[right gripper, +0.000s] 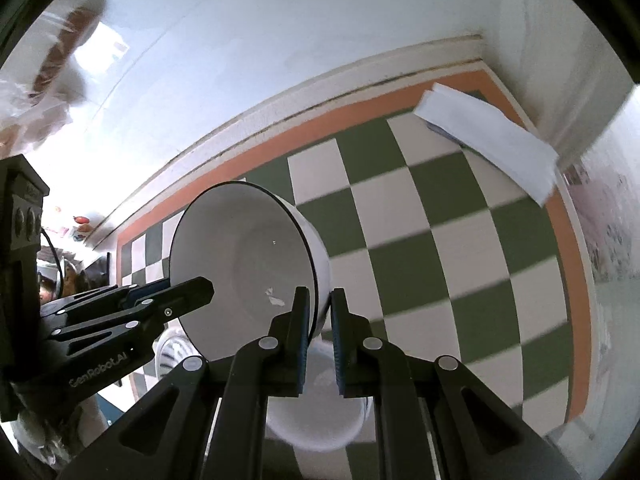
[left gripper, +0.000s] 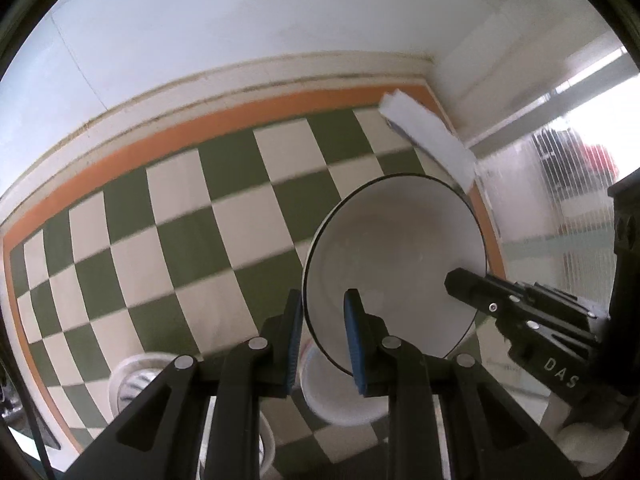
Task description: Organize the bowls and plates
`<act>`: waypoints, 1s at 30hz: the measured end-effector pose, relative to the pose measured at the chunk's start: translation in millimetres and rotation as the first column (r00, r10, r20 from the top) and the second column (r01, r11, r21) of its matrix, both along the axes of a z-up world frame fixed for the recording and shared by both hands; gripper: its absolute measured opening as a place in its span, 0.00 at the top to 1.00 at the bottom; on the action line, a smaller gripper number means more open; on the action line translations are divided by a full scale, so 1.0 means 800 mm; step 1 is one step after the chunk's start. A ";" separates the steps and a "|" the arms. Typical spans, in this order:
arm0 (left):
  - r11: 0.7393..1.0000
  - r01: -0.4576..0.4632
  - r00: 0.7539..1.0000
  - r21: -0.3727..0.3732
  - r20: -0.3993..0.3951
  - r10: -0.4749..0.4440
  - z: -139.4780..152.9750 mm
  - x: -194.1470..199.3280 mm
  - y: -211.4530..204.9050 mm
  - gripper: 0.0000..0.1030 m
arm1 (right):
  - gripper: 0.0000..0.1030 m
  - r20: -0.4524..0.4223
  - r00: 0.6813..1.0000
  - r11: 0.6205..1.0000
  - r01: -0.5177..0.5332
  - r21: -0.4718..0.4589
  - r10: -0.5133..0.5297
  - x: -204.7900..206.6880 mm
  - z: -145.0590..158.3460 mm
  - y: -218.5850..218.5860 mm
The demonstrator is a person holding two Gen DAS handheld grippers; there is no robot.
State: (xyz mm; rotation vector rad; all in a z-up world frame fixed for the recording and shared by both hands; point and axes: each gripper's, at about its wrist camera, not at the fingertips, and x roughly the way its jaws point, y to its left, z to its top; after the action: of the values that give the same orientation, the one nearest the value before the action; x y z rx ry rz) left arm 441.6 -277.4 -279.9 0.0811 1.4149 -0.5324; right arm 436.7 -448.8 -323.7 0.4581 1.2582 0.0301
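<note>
A white bowl with a thin black rim [left gripper: 396, 256] [right gripper: 244, 256] is held tilted on its side above the checked tablecloth, its opening facing the cameras. My left gripper [left gripper: 324, 312] straddles the bowl's rim, one finger inside and one outside, with a gap showing at the outer pad. My right gripper [right gripper: 320, 308] is shut on the opposite rim of the bowl. Each gripper shows in the other's view, the right one [left gripper: 464, 284] and the left one [right gripper: 200, 288]. Another white bowl [right gripper: 320, 412] [left gripper: 340, 396] sits on the cloth right below.
A green-and-white checked tablecloth [left gripper: 192, 216] with an orange border covers the table against a white wall. A white paper packet [left gripper: 428, 136] [right gripper: 492, 140] lies at the far corner. A striped white dish [left gripper: 136, 380] [right gripper: 172, 352] sits low on the left.
</note>
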 end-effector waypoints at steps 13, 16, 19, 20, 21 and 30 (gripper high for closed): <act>0.998 0.052 0.997 0.043 -0.062 -0.049 -0.037 -0.069 0.004 0.82 | 0.88 -0.089 0.996 0.998 0.003 0.062 0.002 -0.093 -0.043 0.015; 0.996 0.062 0.995 0.066 -0.080 -0.056 -0.054 -0.073 0.000 0.82 | 0.88 -0.112 0.994 0.997 0.006 0.071 0.002 -0.098 -0.058 0.015; 0.994 0.068 0.994 0.086 -0.094 -0.060 -0.067 -0.074 -0.002 0.82 | 0.88 -0.130 0.992 0.997 0.008 0.079 0.002 -0.099 -0.071 0.013; 0.993 0.070 0.994 0.096 -0.094 -0.060 -0.071 -0.074 -0.003 0.82 | 0.88 -0.135 0.991 0.996 0.009 0.083 0.002 -0.099 -0.076 0.013; 0.992 0.069 0.994 0.103 -0.096 -0.060 -0.074 -0.074 -0.004 0.82 | 0.87 -0.139 0.990 0.996 0.008 0.086 0.004 -0.098 -0.079 0.013; 0.989 0.062 0.992 0.132 -0.117 -0.046 -0.090 -0.073 -0.004 0.82 | 0.87 -0.185 0.982 0.996 -0.022 0.086 0.037 -0.089 -0.102 0.021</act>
State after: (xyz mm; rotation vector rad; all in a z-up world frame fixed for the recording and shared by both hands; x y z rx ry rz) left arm 382.8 -280.9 -352.1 0.2008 1.5634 -0.4917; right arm 365.9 -432.2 -405.4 0.5234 1.4521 0.0663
